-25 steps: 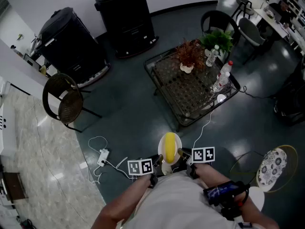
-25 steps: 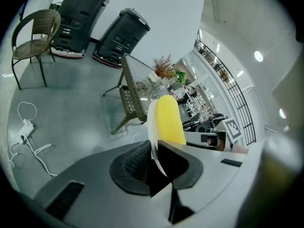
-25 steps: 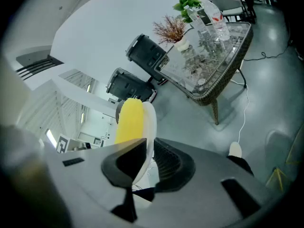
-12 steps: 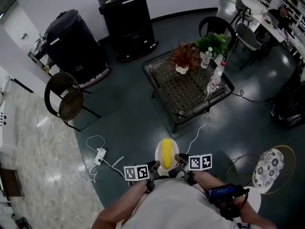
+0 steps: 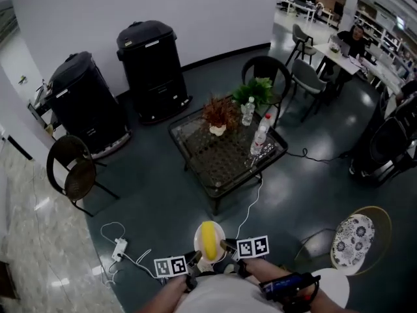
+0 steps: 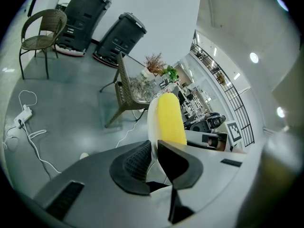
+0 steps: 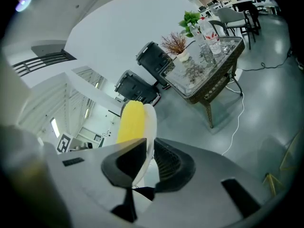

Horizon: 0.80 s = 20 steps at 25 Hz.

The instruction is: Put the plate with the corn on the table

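A white plate (image 5: 201, 233) with a yellow corn cob (image 5: 210, 240) on it is held level above the dark floor, close to my body. My left gripper (image 5: 195, 259) is shut on the plate's left rim and my right gripper (image 5: 226, 245) on its right rim. In the left gripper view the rim (image 6: 152, 120) sits between the pads (image 6: 137, 160) with the corn (image 6: 170, 118) beyond. The right gripper view shows the same grip (image 7: 148, 156) on the plate (image 7: 150, 127) and corn (image 7: 130, 122). The glass-topped wicker table (image 5: 221, 158) stands ahead, a good step away.
On the table are two potted plants (image 5: 218, 116) and water bottles (image 5: 260, 135). Two black bins (image 5: 151, 67) stand by the wall, and a wicker chair (image 5: 73, 171) is at the left. A power strip with cable (image 5: 118, 248) lies on the floor. A patterned stool (image 5: 353, 237) is at my right.
The head view has tilted up and shifted, so more of the room shows and the table sits lower left. The plate with corn stays held by both grippers, lower in the picture.
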Each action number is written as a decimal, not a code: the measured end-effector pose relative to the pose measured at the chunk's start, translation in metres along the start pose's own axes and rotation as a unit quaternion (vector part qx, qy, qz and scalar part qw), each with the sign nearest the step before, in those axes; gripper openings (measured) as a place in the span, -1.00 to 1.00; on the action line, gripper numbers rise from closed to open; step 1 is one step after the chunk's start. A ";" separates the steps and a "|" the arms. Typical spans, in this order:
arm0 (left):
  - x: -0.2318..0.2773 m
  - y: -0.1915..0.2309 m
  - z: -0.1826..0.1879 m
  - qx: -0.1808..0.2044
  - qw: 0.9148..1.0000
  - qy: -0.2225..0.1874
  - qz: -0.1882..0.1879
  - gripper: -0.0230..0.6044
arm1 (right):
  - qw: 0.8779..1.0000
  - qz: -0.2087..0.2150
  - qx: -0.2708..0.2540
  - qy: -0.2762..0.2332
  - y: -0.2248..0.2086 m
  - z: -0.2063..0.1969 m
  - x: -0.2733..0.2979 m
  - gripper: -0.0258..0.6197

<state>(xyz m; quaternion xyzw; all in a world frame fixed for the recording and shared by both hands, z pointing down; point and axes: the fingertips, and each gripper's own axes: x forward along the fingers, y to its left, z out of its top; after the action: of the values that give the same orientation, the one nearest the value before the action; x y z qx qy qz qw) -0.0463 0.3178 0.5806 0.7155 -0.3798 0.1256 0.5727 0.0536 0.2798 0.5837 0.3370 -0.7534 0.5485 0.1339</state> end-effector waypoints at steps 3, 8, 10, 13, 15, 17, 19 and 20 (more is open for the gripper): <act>0.002 -0.004 -0.007 0.000 1.000 -0.008 0.003 -0.77 | 1.000 0.002 -0.007 0.001 -0.002 -0.003 -0.007 -0.75; 0.010 -0.009 -0.013 0.004 1.000 -0.008 -0.003 -0.77 | 1.000 0.002 -0.012 -0.009 -0.006 -0.002 -0.018 -0.75; 0.010 -0.009 -0.017 0.005 1.000 -0.007 0.001 -0.77 | 1.000 0.003 -0.009 -0.008 -0.007 -0.006 -0.019 -0.75; 0.011 -0.007 -0.022 0.004 1.000 -0.008 0.003 -0.77 | 1.000 0.006 -0.010 -0.005 -0.011 -0.012 -0.019 -0.75; 0.015 -0.009 -0.015 0.009 1.000 -0.012 0.000 -0.77 | 1.000 0.007 -0.014 -0.008 -0.011 -0.004 -0.020 -0.75; 0.017 -0.012 -0.011 0.011 1.000 -0.010 -0.001 -0.77 | 1.000 0.007 -0.012 -0.009 -0.011 0.001 -0.020 -0.75; 0.016 -0.012 -0.014 0.006 1.000 -0.006 0.001 -0.77 | 1.000 0.007 -0.008 -0.008 -0.011 -0.002 -0.020 -0.75; 0.015 -0.011 -0.016 0.003 1.000 -0.005 0.002 -0.77 | 1.000 0.007 -0.006 -0.006 -0.011 -0.004 -0.020 -0.75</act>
<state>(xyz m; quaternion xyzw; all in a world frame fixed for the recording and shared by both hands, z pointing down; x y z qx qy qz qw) -0.0251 0.3269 0.5867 0.7173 -0.3837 0.1243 0.5682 0.0742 0.2891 0.5819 0.3344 -0.7598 0.5427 0.1280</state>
